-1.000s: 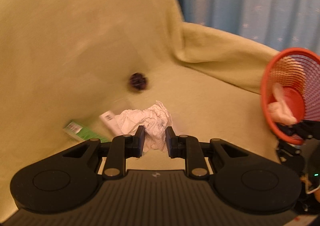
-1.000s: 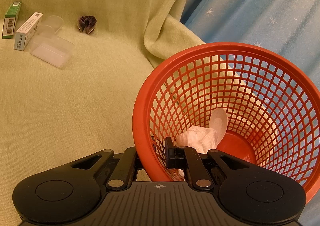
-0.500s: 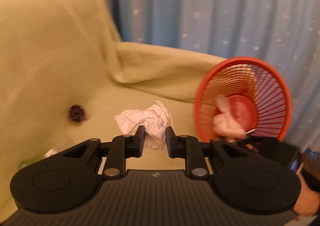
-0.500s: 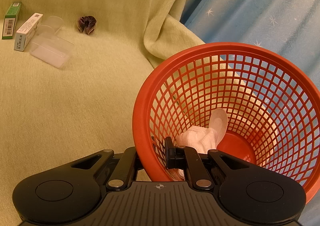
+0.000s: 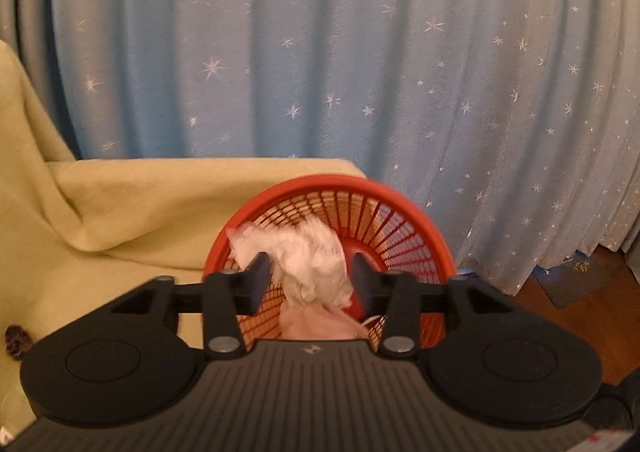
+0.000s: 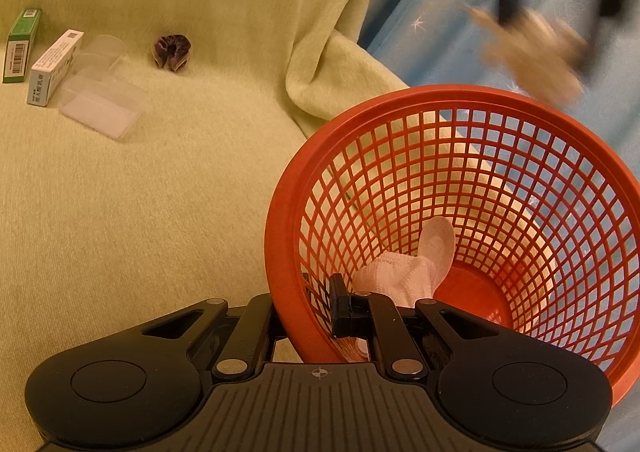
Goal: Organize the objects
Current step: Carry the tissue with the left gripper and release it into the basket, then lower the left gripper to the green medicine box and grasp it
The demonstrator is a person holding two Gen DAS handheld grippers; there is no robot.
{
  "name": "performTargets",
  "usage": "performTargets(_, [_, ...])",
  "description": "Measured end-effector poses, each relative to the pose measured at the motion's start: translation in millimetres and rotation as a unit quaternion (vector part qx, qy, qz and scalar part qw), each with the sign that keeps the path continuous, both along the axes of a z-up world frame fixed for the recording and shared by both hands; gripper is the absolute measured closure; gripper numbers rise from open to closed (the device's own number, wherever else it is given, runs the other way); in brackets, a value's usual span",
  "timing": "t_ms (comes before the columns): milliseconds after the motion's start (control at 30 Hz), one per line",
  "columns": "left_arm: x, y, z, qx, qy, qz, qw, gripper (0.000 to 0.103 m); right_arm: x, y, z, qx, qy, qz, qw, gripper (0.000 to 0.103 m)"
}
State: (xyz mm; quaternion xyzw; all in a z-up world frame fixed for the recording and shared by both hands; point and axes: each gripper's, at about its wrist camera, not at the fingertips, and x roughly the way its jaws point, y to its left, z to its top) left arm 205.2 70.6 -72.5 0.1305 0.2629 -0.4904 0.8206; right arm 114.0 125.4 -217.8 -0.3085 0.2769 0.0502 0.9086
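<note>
Left gripper [image 5: 307, 279] opening now, crumpled white tissue wad [image 5: 308, 256] loose between spreading jaws, poised directly above the red plastic mesh basket [image 5: 404, 228]. Right gripper [image 6: 310, 310] clamped on the basket's near rim, tilting its mouth toward the drop.

A pale blue curtain [image 5: 320, 51] sprinkled with small white stars hangs in soft vertical folds well beyond the jaws in the left wrist view, filling the whole upper part of it. A yellow-green throw [image 5: 120, 203] covers the sofa ahead and to the left of the jaws, bunched into a thick fold where the seat meets the armrest. To the right of the jaws lies reddish-brown wooden floor [image 5: 560, 316], with a blue starred cloth [image 5: 572, 280] on it just under the curtain's hem. In the right wrist view the same throw [image 6: 160, 191] spreads ahead and left of the jaws, draping over the armrest, and the curtain [image 6: 420, 11] shows beyond, up to the right.
</note>
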Motion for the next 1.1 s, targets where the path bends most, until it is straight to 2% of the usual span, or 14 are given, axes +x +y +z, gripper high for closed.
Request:
performTargets(100, [1.4,0.8,0.2,0.001,-0.01,0.015,0.9998,0.063,0.7,-0.9,0.5,0.002,-0.001,0.002,1.0,0.098])
performTargets(233, [9.2,35.7,-5.6,0.001,0.003,0.076,0.9971,0.063,1.1,-1.6,0.5,0.005,-0.001,0.001,1.0,0.098])
performTargets(400, [21.6,95.1,-19.0,0.006,0.022,0.173,0.9847,0.063,1.6,-3.0,1.9,0.009,-0.001,0.001,1.0,0.098])
performTargets(600, [28.6,172.9,-33.9,0.023,0.027,0.276,0.9606,0.063,2.3,-3.2,2.2,0.01,-0.001,0.007,1.0,0.098])
performTargets(767, [29.8,236.5,-52.9,0.046,0.037,0.362,0.9303,0.063,2.0,-2.6,2.3,0.007,0.0,0.008,1.0,0.098])
performTargets(900, [27.5,267.6,-70.4,0.049,0.052,0.413,0.9079,0.06,1.7,-3.0,2.0,0.006,0.0,0.008,1.0,0.098])
performTargets(967, [28.0,274.1,-79.0,0.051,0.057,0.428,0.9005,0.058,1.1,-2.6,1.3,0.004,0.0,0.009,1.0,0.098])
performTargets(1100, [32.1,276.3,-95.4,0.058,0.062,0.446,0.8909,0.058,0.3,-3.1,0.5,0.002,0.001,0.018,1.0,0.098])
